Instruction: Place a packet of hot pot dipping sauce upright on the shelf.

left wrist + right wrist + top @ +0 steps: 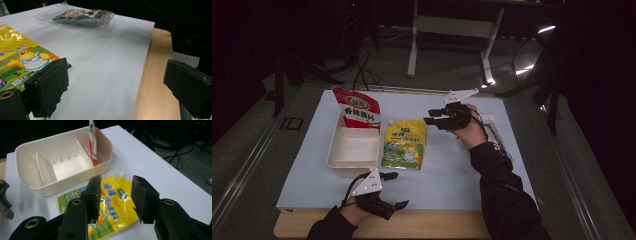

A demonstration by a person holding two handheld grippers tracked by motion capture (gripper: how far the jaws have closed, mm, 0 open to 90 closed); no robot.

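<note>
A yellow spouted pouch (404, 144) lies flat on the white sheet, just right of a white divided bin (334, 162). A red-and-white bag (359, 111) stands upright at the bin's far end. My right gripper (429, 116) hovers right of the pouch's top, pointing left at it. Its jaws (116, 195) stand open with nothing between them, and the pouch (112, 207) and the bin (32, 147) lie beyond. My left gripper (398, 189) rests open near the table's front edge, below the pouch; its jaws (120, 90) are wide apart over bare sheet.
A dark snack packet in clear wrap (497, 132) lies at the sheet's right side, behind my right hand. The wooden table edge (437, 225) shows along the front. Beyond the table stand a white metal frame (452, 30) and floor cables (362, 70).
</note>
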